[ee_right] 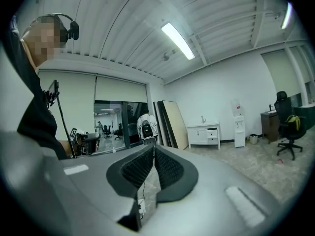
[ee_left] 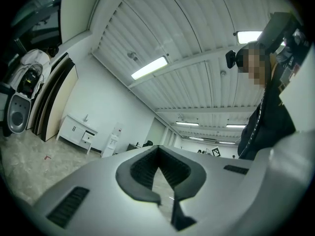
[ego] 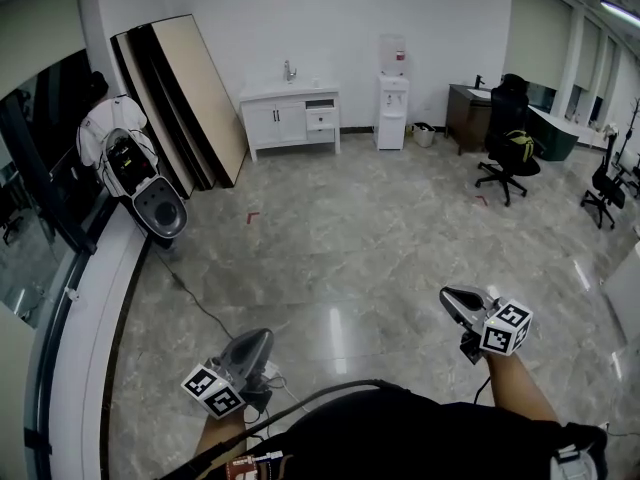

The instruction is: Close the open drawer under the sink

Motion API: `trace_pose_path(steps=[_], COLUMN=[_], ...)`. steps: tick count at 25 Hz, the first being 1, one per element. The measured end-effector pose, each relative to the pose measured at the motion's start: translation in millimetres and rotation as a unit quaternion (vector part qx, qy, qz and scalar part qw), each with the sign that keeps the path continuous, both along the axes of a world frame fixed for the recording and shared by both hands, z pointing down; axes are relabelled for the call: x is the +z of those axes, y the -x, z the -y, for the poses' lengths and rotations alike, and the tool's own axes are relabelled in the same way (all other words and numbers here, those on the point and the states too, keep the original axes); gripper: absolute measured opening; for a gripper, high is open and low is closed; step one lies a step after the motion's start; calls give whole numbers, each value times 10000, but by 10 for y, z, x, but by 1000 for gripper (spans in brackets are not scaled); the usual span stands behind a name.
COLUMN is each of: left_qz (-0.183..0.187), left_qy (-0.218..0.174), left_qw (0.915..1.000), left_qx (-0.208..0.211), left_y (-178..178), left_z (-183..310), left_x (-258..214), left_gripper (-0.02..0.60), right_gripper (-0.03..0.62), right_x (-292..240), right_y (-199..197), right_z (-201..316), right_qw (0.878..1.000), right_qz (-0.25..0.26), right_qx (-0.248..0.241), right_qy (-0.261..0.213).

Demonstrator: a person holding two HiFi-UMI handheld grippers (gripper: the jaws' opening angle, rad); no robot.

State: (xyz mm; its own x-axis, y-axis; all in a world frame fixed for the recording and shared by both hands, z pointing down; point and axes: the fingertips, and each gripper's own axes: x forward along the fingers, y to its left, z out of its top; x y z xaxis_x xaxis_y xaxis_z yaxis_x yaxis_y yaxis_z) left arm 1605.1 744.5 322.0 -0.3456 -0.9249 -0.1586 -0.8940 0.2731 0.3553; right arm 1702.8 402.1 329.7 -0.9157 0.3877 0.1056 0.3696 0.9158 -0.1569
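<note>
White-painted sink cabinet [ego: 290, 118] with a small metal tap, set against the far wall, well apart from the person. Its small white drawer [ego: 321, 120], on the right under the basin, stands pulled out. Grey left claw [ego: 262, 336] and grey right claw [ego: 452, 295]: jaws together on each, nothing held, both low over the glossy grey stone-pattern floor [ego: 350, 238]. Step in hand, as judged: the approach. The next move calls for crossing the room, then pushing the drawer front flush.
</note>
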Motion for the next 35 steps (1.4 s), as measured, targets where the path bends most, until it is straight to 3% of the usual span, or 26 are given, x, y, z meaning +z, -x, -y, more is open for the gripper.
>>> trace_pose_path(steps=[8,12,18,20,24,30,35], left_qz=[61,19,45,-15,16,-82,-153], left_qy=[226,122,-14,-75,167,293,235], left_qw=[9980,9947,9918,9917,9925,9931,9959], left_qx=[-594,-1016,-1276,-1287,-1213,-1136,-865], left_y=[387,710,1089,1197,1329,1597,2050], left_z=[279,830,1769,2076,2589,2857,3019], left_x=[62,-110,-235,-248,-229,-158,-107], left_gripper=[0,0,0,0,0,0,0], right_gripper=[11,11,11,11,11,11,11], right_x=[224,101,-55,-35,47,276,307], right_y=[757,1347,1924,2054,2228,2373,2630], right_z=[434,1034,1910,2209,2673,2881,2993], right_qw=[9983,9957,9923,9921,9928,9926,9952], right_qz=[59,48,184,154,57,-117,-226], right_qx=[-538,-869,-1222,-1241,-1179,-1162,-890], right_qy=[238,324,62,96,222,328,346])
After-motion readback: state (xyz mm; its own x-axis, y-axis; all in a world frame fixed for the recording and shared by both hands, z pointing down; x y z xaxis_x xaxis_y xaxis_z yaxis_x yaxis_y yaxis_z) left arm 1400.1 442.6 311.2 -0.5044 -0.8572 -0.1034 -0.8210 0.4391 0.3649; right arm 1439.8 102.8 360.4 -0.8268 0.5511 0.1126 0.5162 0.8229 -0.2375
